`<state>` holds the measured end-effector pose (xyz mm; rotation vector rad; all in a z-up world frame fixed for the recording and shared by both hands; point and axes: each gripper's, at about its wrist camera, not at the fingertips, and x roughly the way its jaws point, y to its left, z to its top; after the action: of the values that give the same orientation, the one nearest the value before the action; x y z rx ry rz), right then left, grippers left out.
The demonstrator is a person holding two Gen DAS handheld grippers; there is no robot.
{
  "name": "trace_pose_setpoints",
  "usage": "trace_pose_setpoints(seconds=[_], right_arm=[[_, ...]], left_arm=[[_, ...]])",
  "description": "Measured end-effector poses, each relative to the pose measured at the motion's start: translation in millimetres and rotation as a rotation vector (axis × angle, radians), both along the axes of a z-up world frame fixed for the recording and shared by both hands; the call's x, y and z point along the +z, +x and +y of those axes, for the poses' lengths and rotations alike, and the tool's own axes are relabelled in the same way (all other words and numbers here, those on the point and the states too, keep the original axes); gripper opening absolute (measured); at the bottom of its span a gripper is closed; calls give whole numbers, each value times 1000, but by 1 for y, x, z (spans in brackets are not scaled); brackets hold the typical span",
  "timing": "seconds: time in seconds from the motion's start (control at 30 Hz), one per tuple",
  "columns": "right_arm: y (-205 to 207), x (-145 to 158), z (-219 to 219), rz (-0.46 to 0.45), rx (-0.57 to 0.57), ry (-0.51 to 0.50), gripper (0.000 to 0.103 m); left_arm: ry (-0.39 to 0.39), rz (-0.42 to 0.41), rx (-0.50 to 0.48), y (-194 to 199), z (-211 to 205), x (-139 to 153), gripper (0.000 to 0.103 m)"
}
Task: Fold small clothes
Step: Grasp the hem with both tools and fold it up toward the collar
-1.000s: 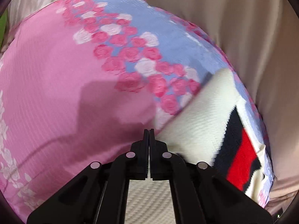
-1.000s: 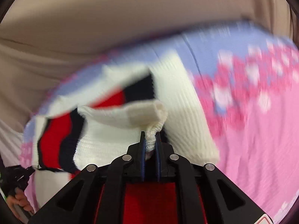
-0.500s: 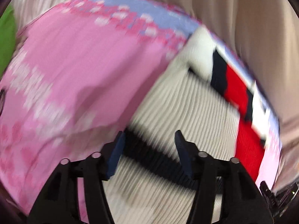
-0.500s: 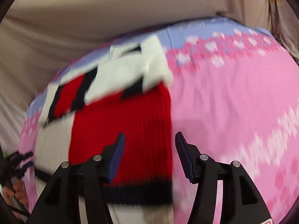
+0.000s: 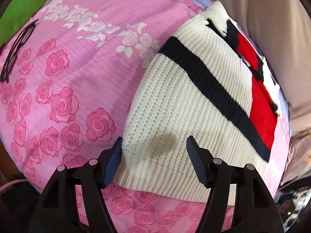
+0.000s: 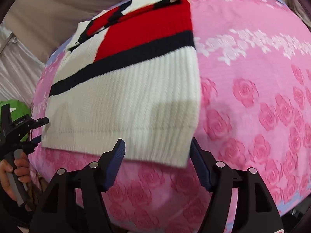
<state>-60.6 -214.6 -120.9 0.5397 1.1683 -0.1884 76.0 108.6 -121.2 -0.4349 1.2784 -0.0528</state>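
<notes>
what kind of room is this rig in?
Probably a bedroom: the knit sweater lies on a pink rose-print bedsheet, with eyeglasses left on it and beige fabric, perhaps a curtain, behind.

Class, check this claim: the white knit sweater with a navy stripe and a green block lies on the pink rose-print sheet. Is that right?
One detail is wrong: the block on the sweater is red, not green, as the right wrist view shows. The rest stands: white knit, navy stripe, lying on the pink rose-print sheet.
</notes>
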Motion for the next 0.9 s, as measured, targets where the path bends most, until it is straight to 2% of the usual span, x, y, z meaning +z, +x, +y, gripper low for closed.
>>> trace_pose_setpoints(seconds=[0.03,0.07,0.1,0.13,0.2,0.23,0.33,0.43,0.57,0.73,0.83,0.9], right_arm=[[5,0,-1,-17,-10,-2,54],[9,0,-4,-20,-20,-2,44],[13,0,-8,-17,-31,14,13],[16,0,-14,-15,-39,39,10],[15,8,-26,-48,-76,72,9],[13,19,-30,-72,-77,53,9],[1,52,-36,-121,-58,-16,8],[-25,73,-45,-121,-54,-35,8],[-66,80,-51,-52,-36,-66,8],[-131,66,-50,86,-2,-45,8],[-161,65,-36,150,59,-6,8],[-171,72,-21,166,134,4,7]], left_arm=[[-42,5,5,1,-1,-1,47],[-52,14,13,3,-1,-2,41],[-55,24,22,6,0,-4,24],[-78,40,34,8,1,-6,16],[-122,50,68,10,7,-3,10],[-137,43,72,7,8,2,9],[-146,13,22,-11,8,23,8],[-146,19,-54,-35,3,31,7],[-92,91,-190,-85,-16,27,7],[-48,204,-313,-143,-22,16,7],[-71,231,-313,-151,-7,28,6],[-30,201,-381,-159,-7,48,6]])
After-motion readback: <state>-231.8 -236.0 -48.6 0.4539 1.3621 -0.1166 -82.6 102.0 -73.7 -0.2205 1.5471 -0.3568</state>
